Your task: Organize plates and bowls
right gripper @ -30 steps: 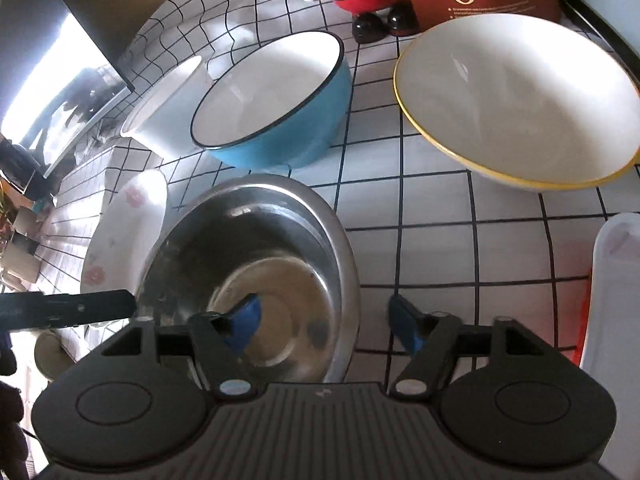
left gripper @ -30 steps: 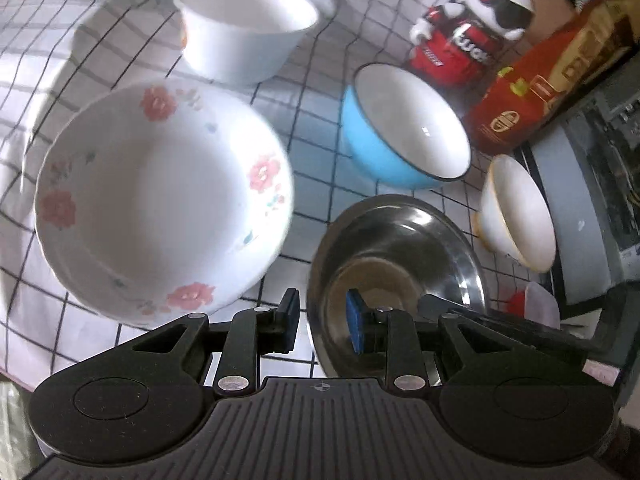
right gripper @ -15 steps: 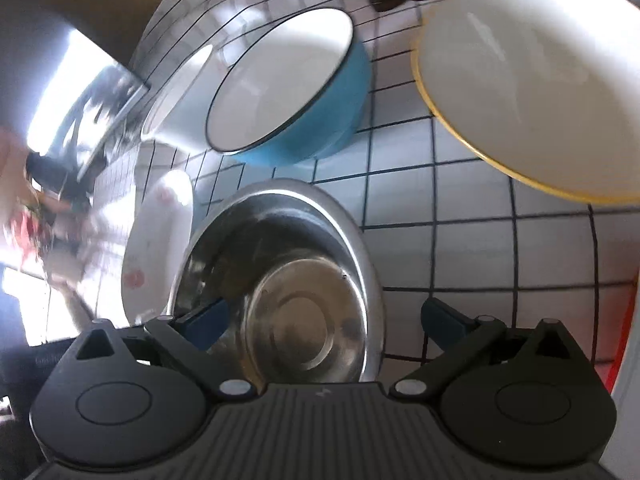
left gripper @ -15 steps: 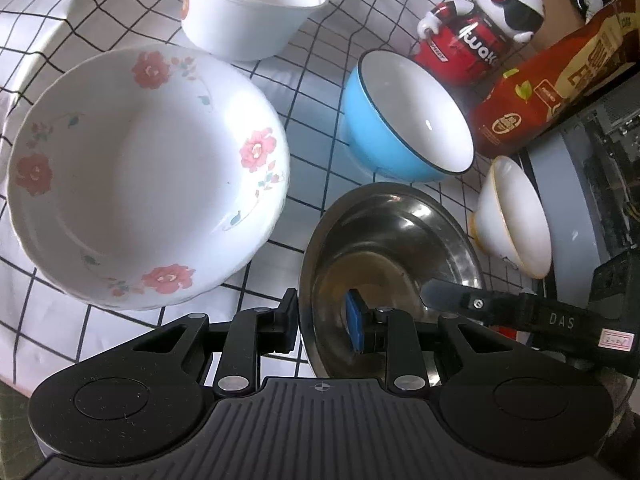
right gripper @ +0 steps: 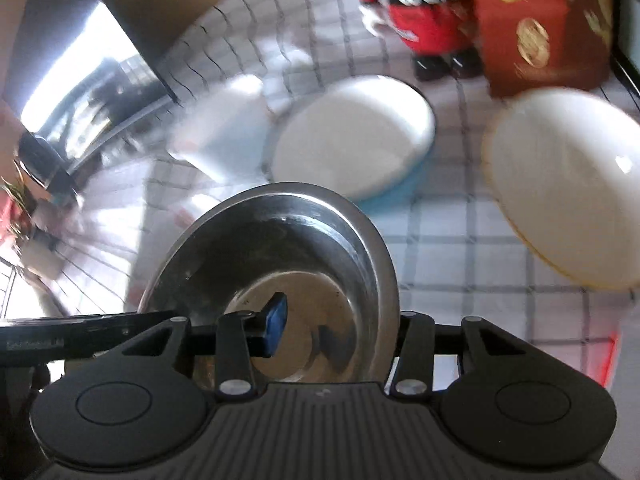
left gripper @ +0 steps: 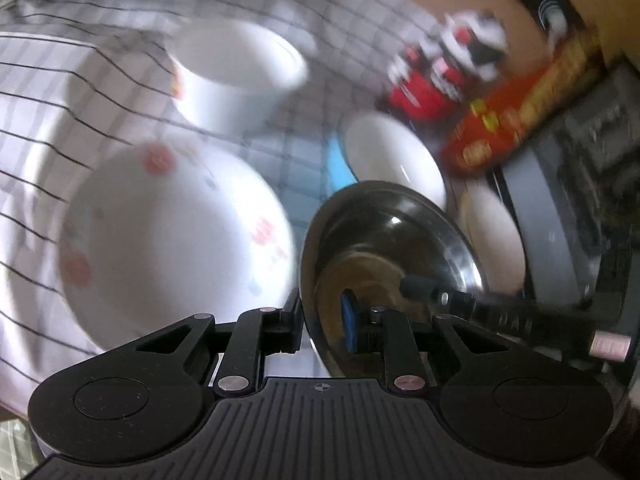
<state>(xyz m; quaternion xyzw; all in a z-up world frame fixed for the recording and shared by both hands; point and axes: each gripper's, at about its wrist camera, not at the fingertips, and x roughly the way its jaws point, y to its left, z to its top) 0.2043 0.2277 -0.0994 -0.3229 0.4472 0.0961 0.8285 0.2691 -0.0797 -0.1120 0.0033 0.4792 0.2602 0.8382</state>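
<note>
Checked cloth over the bench point(left gripper: 100, 80), floral bowl point(left gripper: 172, 240) just left of the steel bowl point(left gripper: 392, 240). Left fingers point(left gripper: 322, 322) closed further onto its near rim; right fingers point(right gripper: 334, 330) just clamped its opposite rim — bowl gripped both sides, seemingly lifted for stacking.

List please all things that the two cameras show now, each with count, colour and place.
steel bowl: 1, silver, nearest the cameras, rim clamped from both sides
floral bowl: 1, white with pink flowers, left of the steel bowl
white bowl: 1, plain white, behind the floral bowl
blue bowl: 1, blue outside, white inside, behind the steel bowl
yellow-rimmed bowl: 1, white, right of the blue bowl
robot toy: 1, red, black and white, at the back
red box: 1, beside the toy
checked cloth: 1, white with dark lines, underneath
left gripper: black, jaws shut on the steel bowl
right gripper: black, jaws shut on the steel bowl
</note>
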